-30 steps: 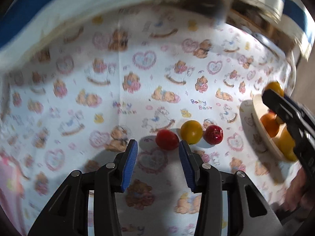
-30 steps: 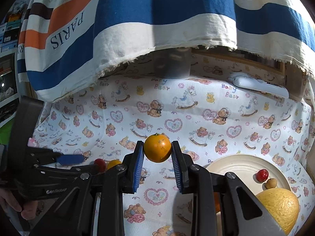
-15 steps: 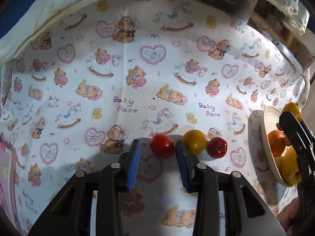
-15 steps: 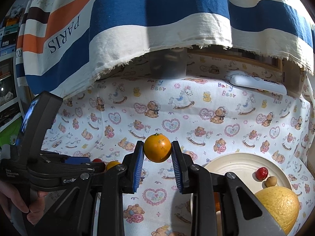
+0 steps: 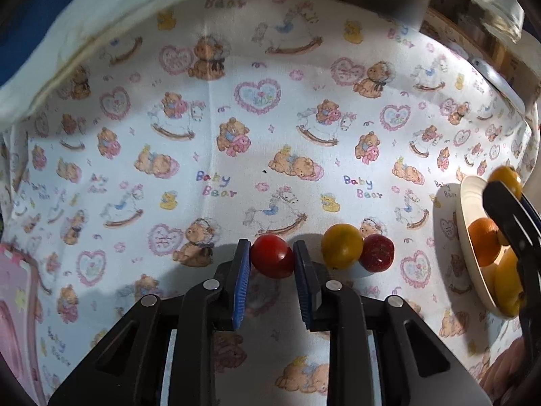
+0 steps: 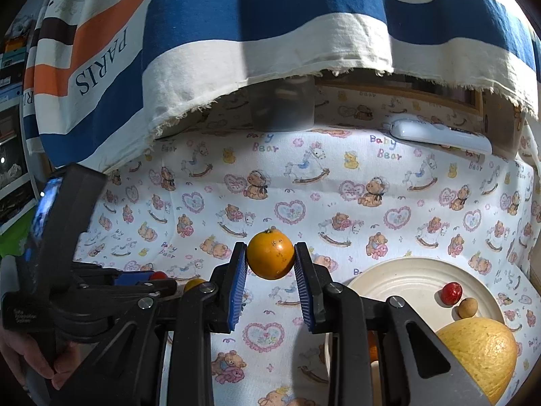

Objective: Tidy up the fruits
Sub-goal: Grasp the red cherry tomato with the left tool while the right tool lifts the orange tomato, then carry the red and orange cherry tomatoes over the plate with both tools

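My left gripper (image 5: 271,257) has its blue pads on either side of a red fruit (image 5: 272,260) lying on the baby-bear cloth; the pads touch or nearly touch it. Just to its right lie a yellow fruit (image 5: 341,245) and a dark red fruit (image 5: 377,253), touching each other. My right gripper (image 6: 270,260) is shut on an orange (image 6: 270,254) and holds it above the cloth, left of the cream plate (image 6: 405,280). The plate holds a small red fruit (image 6: 452,293), a small tan fruit (image 6: 467,308) and a big yellow melon (image 6: 480,348).
The plate (image 5: 468,253) with oranges also shows at the right edge of the left wrist view. A striped PARIS cloth (image 6: 236,34) hangs over the back. A white remote (image 6: 439,133) and a grey container (image 6: 282,108) sit at the back edge.
My left gripper has moved forward to the red fruit and its pads have narrowed around it. My right gripper has held still with the orange.
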`<move>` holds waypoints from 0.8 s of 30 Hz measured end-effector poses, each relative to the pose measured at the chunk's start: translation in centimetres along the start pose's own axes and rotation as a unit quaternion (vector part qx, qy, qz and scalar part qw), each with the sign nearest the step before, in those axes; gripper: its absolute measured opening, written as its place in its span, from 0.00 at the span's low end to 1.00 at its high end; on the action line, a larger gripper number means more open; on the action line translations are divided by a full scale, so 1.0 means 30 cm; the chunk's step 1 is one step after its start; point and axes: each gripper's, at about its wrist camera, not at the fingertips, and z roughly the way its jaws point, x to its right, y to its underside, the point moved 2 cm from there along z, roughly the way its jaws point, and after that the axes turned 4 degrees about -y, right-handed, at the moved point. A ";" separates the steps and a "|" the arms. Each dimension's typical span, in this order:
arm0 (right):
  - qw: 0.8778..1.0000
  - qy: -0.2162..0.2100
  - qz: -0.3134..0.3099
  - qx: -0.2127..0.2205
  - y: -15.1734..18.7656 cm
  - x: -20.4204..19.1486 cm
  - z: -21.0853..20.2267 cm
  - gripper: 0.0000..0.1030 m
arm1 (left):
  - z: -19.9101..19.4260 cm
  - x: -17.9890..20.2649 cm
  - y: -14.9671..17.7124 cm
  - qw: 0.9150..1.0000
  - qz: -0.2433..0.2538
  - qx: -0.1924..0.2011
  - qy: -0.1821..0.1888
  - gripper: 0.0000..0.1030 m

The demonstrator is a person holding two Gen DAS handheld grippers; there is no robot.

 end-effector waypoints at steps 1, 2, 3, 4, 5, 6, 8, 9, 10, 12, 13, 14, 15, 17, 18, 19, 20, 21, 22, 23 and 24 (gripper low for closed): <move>1.000 0.001 0.003 -0.001 0.000 0.004 0.001 0.28 | -0.006 0.001 0.001 1.000 -0.001 0.001 0.001 0.23; 1.000 0.002 0.006 -0.001 0.000 0.007 0.002 0.28 | -0.013 0.002 0.001 1.000 -0.003 0.002 0.003 0.24; 1.000 0.003 0.008 -0.001 0.000 0.009 0.002 0.28 | -0.021 0.008 -0.002 1.000 -0.002 0.006 0.003 0.23; 1.000 0.003 0.009 0.000 -0.001 0.011 0.001 0.28 | -0.029 0.010 -0.003 1.000 0.002 0.010 -0.002 0.23; 1.000 0.003 0.008 0.000 -0.001 0.010 0.002 0.28 | -0.037 0.014 -0.006 1.000 0.005 0.014 -0.010 0.23; 1.000 0.002 0.006 -0.002 -0.001 0.010 0.003 0.28 | -0.045 0.016 -0.006 1.000 0.005 0.019 -0.014 0.23; 1.000 0.007 0.001 -0.009 0.001 0.014 0.005 0.28 | -0.059 0.019 -0.007 1.000 0.001 0.023 -0.011 0.23; 1.000 0.008 -0.001 -0.007 0.000 0.018 -0.001 0.28 | -0.069 0.018 -0.005 1.000 -0.001 0.026 -0.009 0.23; 1.000 0.008 -0.002 -0.003 -0.005 0.023 -0.010 0.28 | -0.086 0.019 -0.004 0.999 -0.001 0.031 -0.009 0.23; 1.000 0.005 0.007 0.008 -0.031 0.038 -0.044 0.28 | -0.129 0.016 0.001 0.999 0.008 0.043 -0.011 0.23; 1.000 0.003 0.011 0.015 -0.045 0.043 -0.060 0.28 | -0.148 0.030 -0.002 0.999 0.013 0.049 -0.011 0.23; 1.000 0.001 0.015 0.027 -0.065 0.050 -0.090 0.28 | -0.165 0.042 -0.006 0.998 0.017 0.055 -0.008 0.23; 0.999 0.001 0.016 0.036 -0.080 0.055 -0.113 0.28 | -0.198 0.049 -0.009 0.998 0.019 0.063 -0.003 0.24; 0.998 0.008 0.016 0.061 -0.113 0.069 -0.175 0.28 | -0.249 0.063 -0.015 0.997 0.021 0.079 0.008 0.23; 0.997 0.010 0.016 0.072 -0.125 0.077 -0.207 0.28 | -0.276 0.063 -0.022 0.996 0.022 0.089 0.013 0.23; 0.997 0.009 0.017 0.078 -0.134 0.085 -0.227 0.28 | -0.298 0.081 -0.025 0.995 0.024 0.099 0.016 0.24; 0.996 0.009 0.018 0.084 -0.142 0.100 -0.252 0.28 | -0.326 0.100 -0.027 0.994 0.027 0.108 0.020 0.23; 0.996 0.011 0.018 0.090 -0.148 0.116 -0.279 0.28 | -0.352 0.128 -0.031 0.992 0.032 0.118 0.026 0.23; 0.995 0.015 0.016 0.094 -0.153 0.135 -0.301 0.28 | -0.368 0.154 -0.032 0.991 0.037 0.125 0.033 0.23; 0.995 0.021 0.014 0.098 -0.156 0.155 -0.322 0.28 | -0.383 0.181 -0.034 0.990 0.043 0.130 0.043 0.23; 0.994 0.029 0.010 0.102 -0.157 0.179 -0.345 0.28 | -0.395 0.213 -0.037 0.988 0.049 0.135 0.057 0.23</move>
